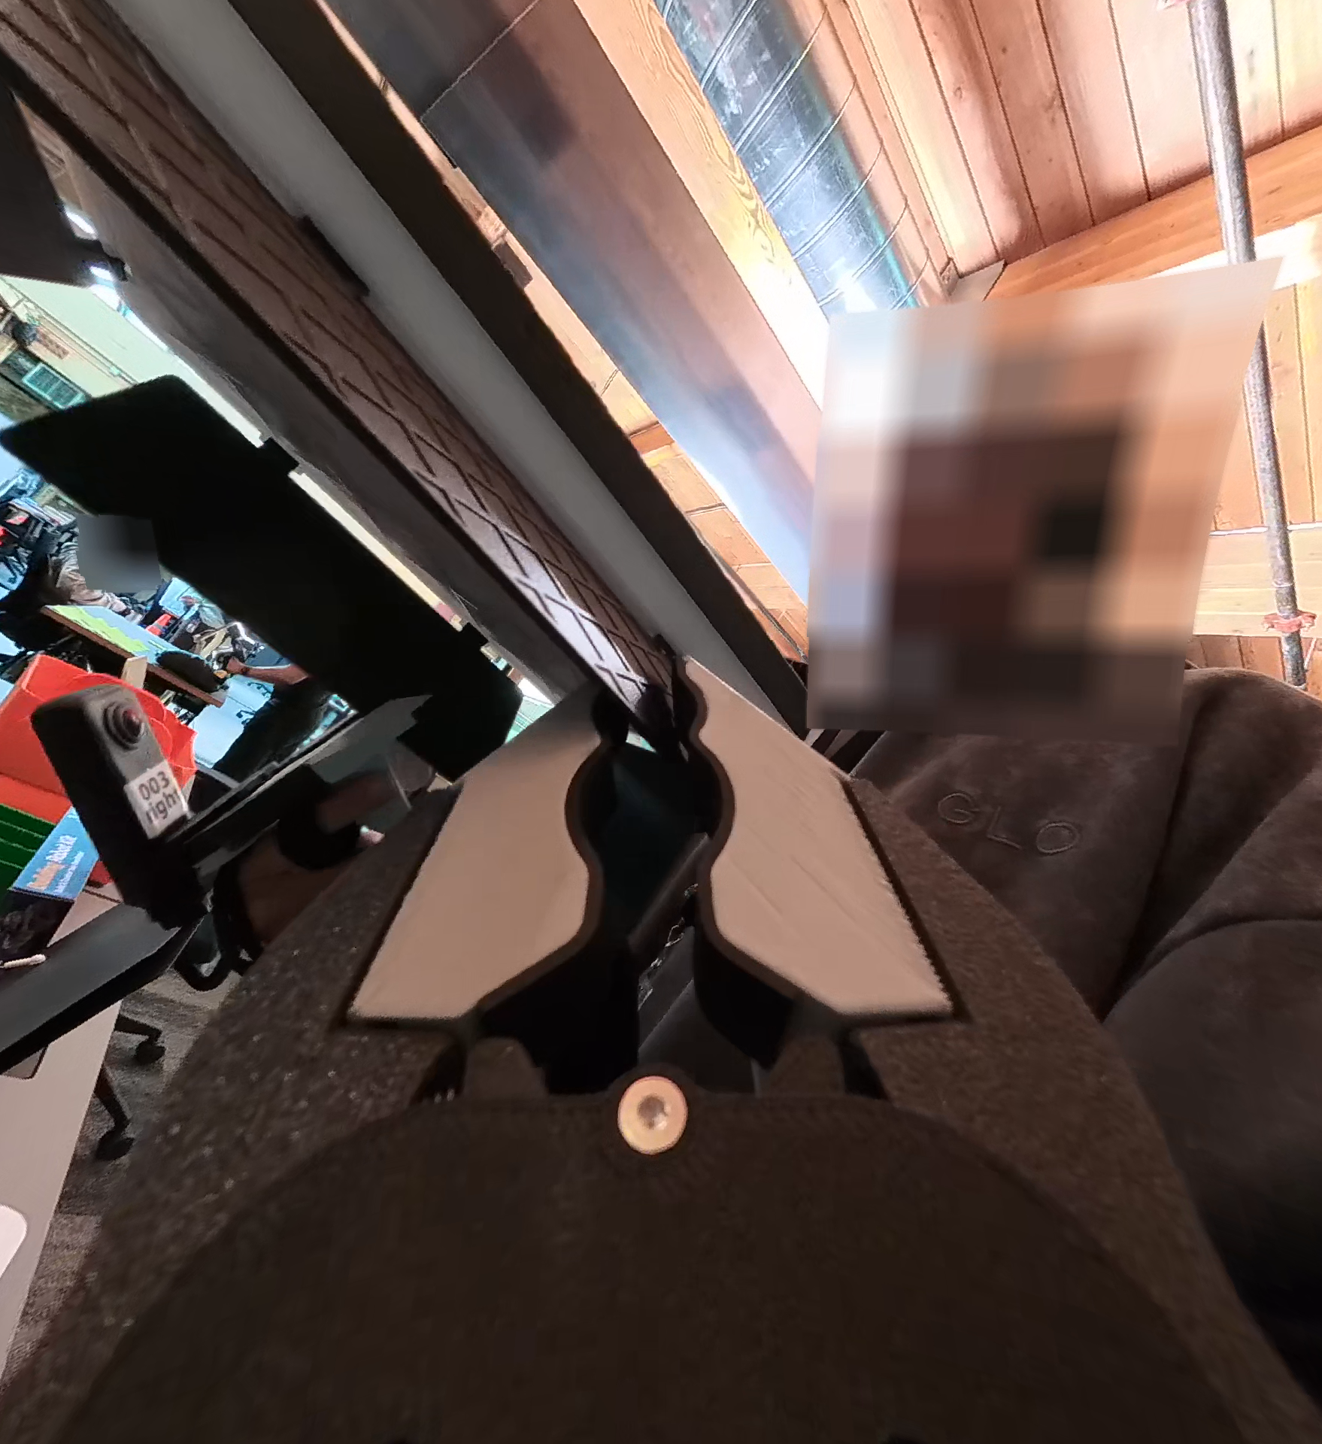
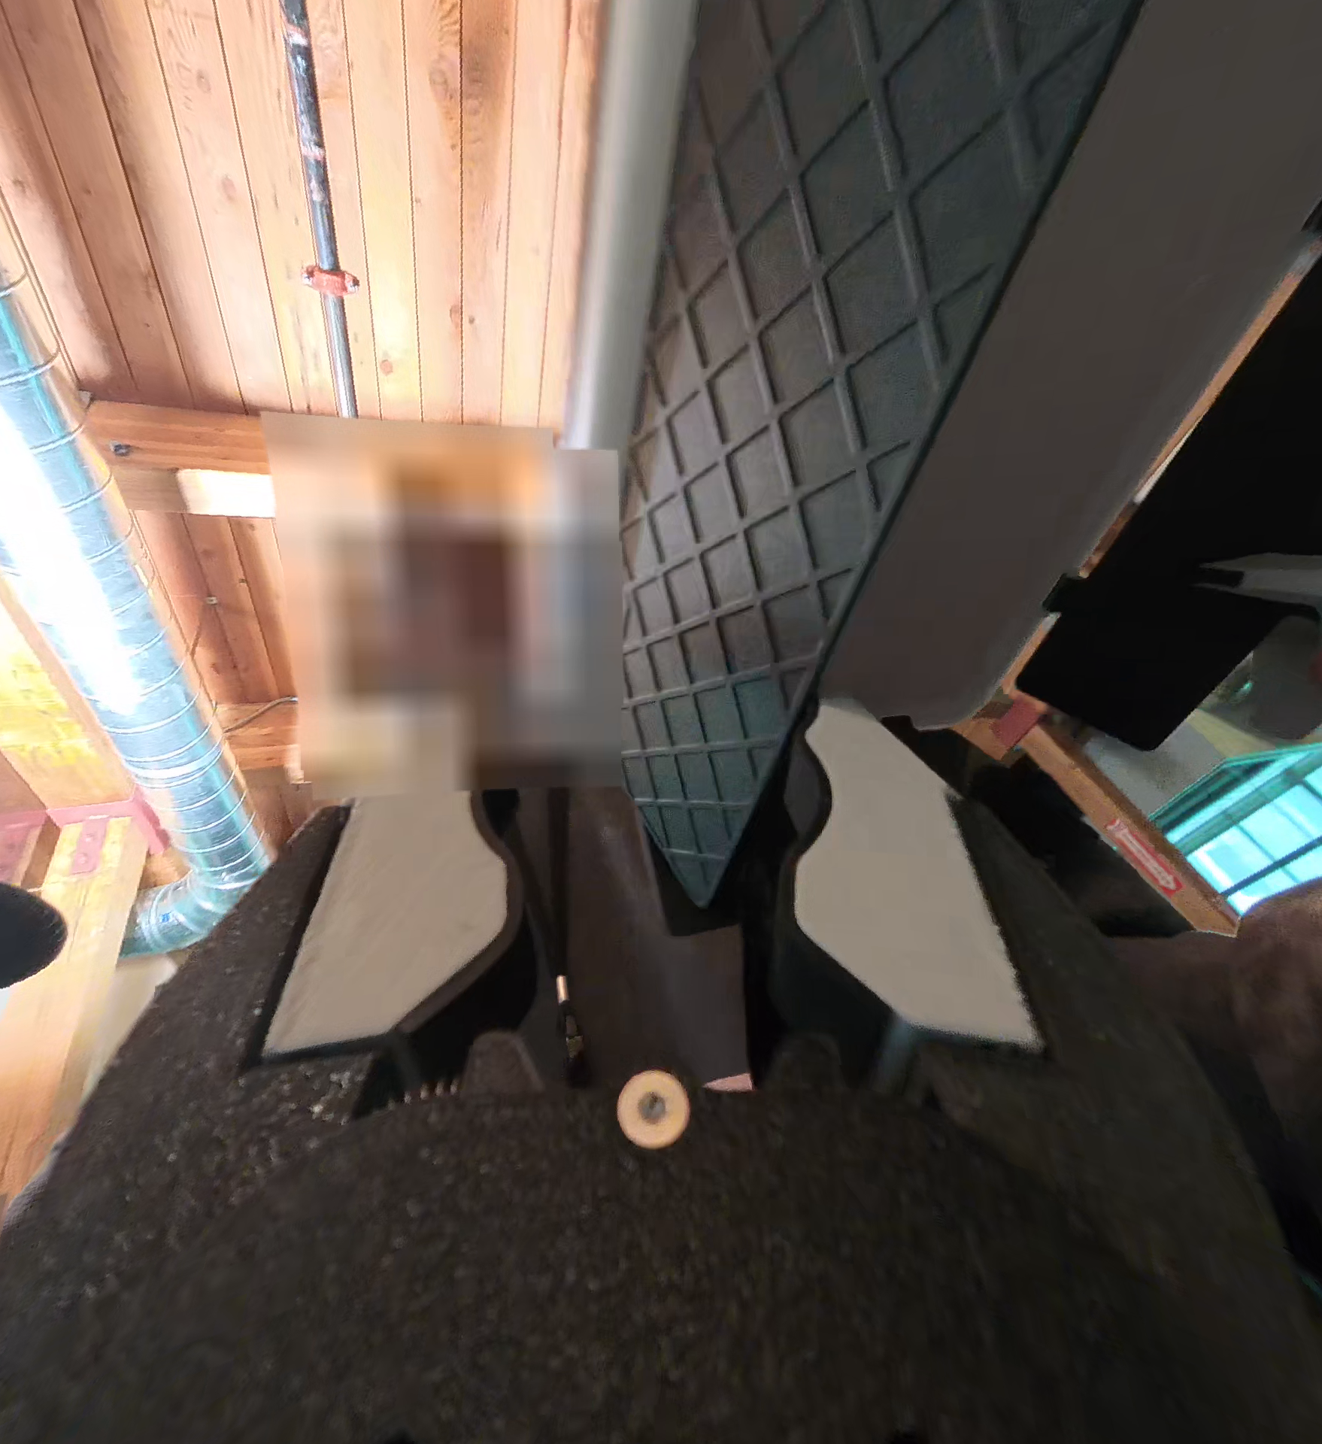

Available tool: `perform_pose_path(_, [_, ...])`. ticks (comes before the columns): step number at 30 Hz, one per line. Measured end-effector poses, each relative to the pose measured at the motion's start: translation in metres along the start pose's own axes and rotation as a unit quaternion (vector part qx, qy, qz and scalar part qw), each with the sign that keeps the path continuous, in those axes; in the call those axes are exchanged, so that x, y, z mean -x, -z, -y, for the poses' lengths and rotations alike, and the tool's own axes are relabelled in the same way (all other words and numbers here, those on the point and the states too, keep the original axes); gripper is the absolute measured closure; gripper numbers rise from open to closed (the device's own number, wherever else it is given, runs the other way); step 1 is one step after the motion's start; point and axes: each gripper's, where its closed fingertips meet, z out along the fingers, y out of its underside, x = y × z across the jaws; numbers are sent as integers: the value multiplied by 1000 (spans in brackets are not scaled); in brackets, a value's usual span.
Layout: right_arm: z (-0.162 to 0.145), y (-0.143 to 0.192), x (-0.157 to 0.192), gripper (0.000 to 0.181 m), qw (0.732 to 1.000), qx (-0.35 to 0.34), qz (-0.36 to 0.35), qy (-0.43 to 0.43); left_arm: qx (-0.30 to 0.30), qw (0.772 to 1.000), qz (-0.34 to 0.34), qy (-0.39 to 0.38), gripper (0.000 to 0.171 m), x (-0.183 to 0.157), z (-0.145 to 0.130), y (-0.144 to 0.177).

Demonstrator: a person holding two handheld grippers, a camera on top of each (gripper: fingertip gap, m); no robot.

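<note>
**While the mat stands tilted, both grippers meet its edge**

Raised toward the wooden ceiling (image 2: 173,234), the black mat (image 1: 408,437) (image 2: 759,469) shows a diamond-ribbed face. Your left gripper (image 1: 673,688) pinches its edge in narrow jaws. Your right gripper (image 2: 642,789) has jaws wide around a corner.

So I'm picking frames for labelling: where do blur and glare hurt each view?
Left wrist view: the grey panel streaks with motion blur, while the left tongs stay sharp. Right wrist view: glare washes out the duct, and the whole frame is soft.
</note>
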Motion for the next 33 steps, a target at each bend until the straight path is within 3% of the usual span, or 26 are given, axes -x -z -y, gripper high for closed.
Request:
perform_pose_path(1, [3,8,8,121,1000,-12,2,7,-2,1000,-3,-1,163,0,0,1])
perform_pose_path(3, [15,21,30,150,997,-55,22,38,-7,1000,-3,0,163,0,2,4])
perform_pose_path(5, [19,14,43,147,995,-61,-20,76,-9,1000,-3,3,163,0,3,5])
perform_pose_path(7, [18,2,46,149,986,-49,-103,122,-5,1000,-7,2,163,-2,3,5])
perform_pose_path(10, [17,4,38,150,951,-12,-254,175,2,1000,7,-2,163,1,2,4])
perform_pose_path(14, [14,16,33,170,916,25,-375,137,9,1000,9,-4,163,2,0,1])
perform_pose_path(18, [16,25,30,165,891,41,-429,143,5,1000,12,4,163,2,1,1])
perform_pose_path(20, [22,37,33,148,871,28,-467,149,-1,1000,19,5,163,1,2,4])
perform_pose_path(22, [27,56,43,136,835,8,-525,163,-14,999,38,-3,161,1,5,8])
perform_pose_path(25, [22,63,74,134,760,-21,-597,255,-33,996,81,-27,149,-1,10,16])
perform_pose_path(27, [10,45,95,134,701,-19,-626,340,-29,992,115,-40,136,-3,10,26])
perform_pose_path(31, [-19,-7,100,139,587,39,-671,451,-51,974,204,-83,135,-14,17,60])
perform_pose_path(33, [-26,-38,87,141,572,90,-684,444,-54,957,263,-106,137,-23,20,76])
